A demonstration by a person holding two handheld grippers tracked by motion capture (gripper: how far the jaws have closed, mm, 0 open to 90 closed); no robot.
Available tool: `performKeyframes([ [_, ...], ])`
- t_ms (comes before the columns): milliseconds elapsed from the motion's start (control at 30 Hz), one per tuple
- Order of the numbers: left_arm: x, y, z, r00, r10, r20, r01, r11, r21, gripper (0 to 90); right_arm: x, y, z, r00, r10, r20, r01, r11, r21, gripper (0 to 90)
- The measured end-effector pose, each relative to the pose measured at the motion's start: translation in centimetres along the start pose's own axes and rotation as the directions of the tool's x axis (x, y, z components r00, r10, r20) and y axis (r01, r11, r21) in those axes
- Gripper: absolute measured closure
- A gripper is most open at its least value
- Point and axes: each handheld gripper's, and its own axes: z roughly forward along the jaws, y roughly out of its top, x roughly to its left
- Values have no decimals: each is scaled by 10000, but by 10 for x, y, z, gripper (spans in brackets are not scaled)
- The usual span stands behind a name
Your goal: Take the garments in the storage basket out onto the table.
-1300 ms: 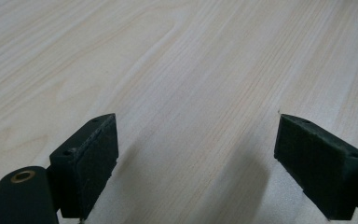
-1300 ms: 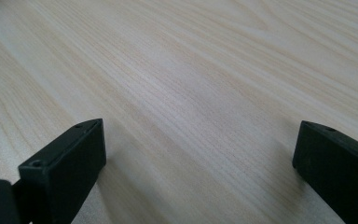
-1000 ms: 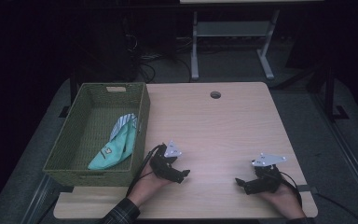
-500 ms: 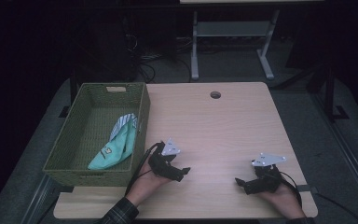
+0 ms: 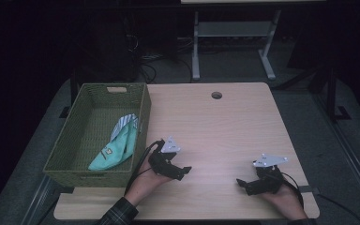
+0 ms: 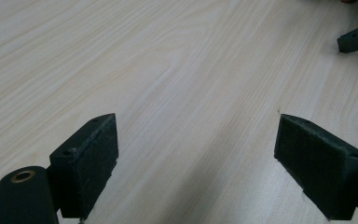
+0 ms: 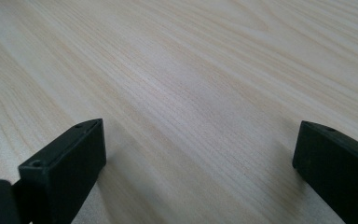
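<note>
My left gripper (image 5: 185, 171) rests low over the wooden table (image 5: 215, 126) near its front edge, just right of the basket, jaws pointing right. In the left gripper view it (image 6: 196, 163) stands open over bare wood. My right gripper (image 5: 240, 183) sits near the front right corner, jaws pointing left. Its own view shows it (image 7: 198, 168) open, nothing between the pads. A jaw tip of the right gripper (image 6: 356, 39) shows at the top right of the left gripper view.
A green woven basket (image 5: 82, 140) stands on the table's left side with a folded teal and white cloth (image 5: 116, 143) inside. A round cable hole (image 5: 216, 95) sits near the far edge. A metal stand (image 5: 234, 33) is on the floor behind.
The left gripper has shifted slightly. The right gripper has stayed put.
</note>
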Motion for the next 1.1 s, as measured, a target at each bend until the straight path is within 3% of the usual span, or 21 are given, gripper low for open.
performKeyframes([
  [800, 0, 11, -9, 9999, 92, -96, -93, 9998, -151, 130, 0, 0, 0, 10000, -12, -13, 12, 10000, 6, 22],
  [1100, 2, 15, -13, 10000, 38, 61, -37, 9998, -186, 131, 0, 0, 0, 10000, -12, -18, 12, 10000, -1, 22],
])
